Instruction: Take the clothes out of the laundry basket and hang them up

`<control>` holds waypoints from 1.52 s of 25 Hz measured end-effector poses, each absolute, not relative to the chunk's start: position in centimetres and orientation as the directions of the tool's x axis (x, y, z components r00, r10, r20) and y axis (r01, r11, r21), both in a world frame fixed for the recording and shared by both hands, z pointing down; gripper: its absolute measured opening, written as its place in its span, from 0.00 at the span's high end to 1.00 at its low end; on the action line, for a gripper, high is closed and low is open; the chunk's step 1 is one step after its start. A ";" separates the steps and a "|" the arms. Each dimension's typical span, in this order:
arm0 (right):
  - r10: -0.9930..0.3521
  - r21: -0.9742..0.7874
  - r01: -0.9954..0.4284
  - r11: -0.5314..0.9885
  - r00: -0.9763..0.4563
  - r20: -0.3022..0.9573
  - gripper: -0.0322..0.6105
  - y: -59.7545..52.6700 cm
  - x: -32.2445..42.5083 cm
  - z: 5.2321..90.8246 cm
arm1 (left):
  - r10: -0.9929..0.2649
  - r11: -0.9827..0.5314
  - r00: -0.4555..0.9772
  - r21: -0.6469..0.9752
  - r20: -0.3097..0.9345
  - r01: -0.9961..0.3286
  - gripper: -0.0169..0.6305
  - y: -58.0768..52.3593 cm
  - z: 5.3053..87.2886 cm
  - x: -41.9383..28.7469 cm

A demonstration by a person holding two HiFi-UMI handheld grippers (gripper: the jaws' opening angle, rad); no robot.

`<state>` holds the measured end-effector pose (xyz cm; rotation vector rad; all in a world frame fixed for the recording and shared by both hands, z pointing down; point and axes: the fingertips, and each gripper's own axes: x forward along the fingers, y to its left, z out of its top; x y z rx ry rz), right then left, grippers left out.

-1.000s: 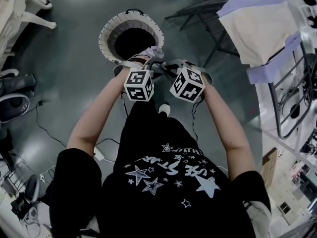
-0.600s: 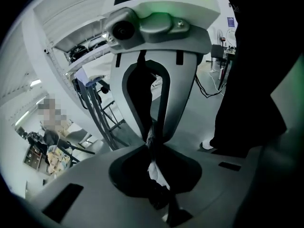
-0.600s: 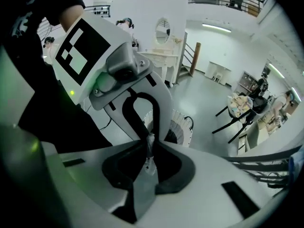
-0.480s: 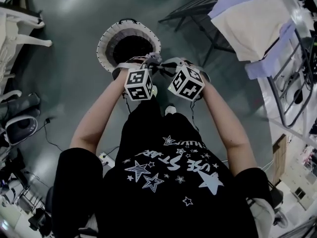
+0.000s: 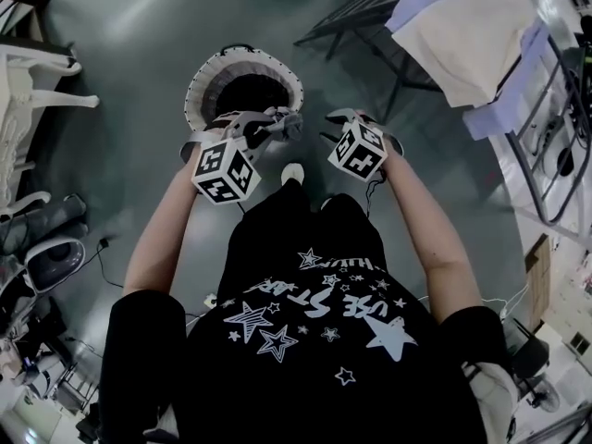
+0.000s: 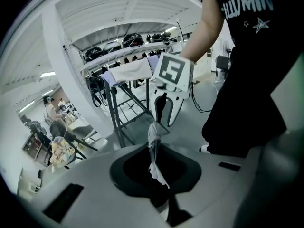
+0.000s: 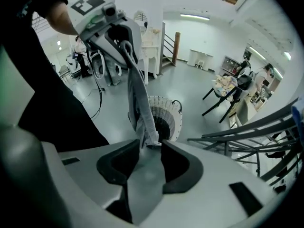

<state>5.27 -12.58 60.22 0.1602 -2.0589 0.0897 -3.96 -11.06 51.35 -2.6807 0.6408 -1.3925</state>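
A thin grey garment (image 5: 284,122) hangs from my left gripper (image 5: 265,128), whose jaws have just been closing and now stand shut on it. In the left gripper view the cloth (image 6: 153,148) runs up out of the pinched jaws. My right gripper (image 5: 339,121) is a little to the right of it. Its jaws have just been opening, and the garment's lower end (image 7: 142,127) dangles at their mouth without being pressed. The round white laundry basket (image 5: 199,74) stands on the floor just beyond both grippers, dark inside.
A metal drying rack (image 5: 365,12) with a cream cloth (image 5: 467,35) and lilac cloths stands at the upper right. White furniture (image 5: 37,67) is at the left, and cables run over the grey floor. People sit at tables (image 7: 232,87) in the background.
The two grippers have drawn apart: the left one moved left and up with the garment, and the right one opened and let go of it.
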 end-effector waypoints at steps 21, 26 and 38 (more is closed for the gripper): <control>0.270 -0.076 0.500 0.863 -0.328 0.905 0.80 -8.3 -2.0 74.8 | -0.363 -0.924 0.565 -0.209 0.741 -0.320 0.91 -7.6 49.7 -7.1; 0.290 -0.116 0.441 0.890 -0.350 0.891 0.89 -7.1 -1.7 74.4 | -0.402 -0.902 0.553 -0.213 0.730 -0.375 0.91 -8.1 49.1 -8.0; 0.000 -0.024 -0.042 0.999 -0.499 0.867 0.92 -11.0 4.4 63.6 | -0.575 -0.779 0.506 -0.240 0.643 -0.580 0.91 -12.2 43.9 -11.3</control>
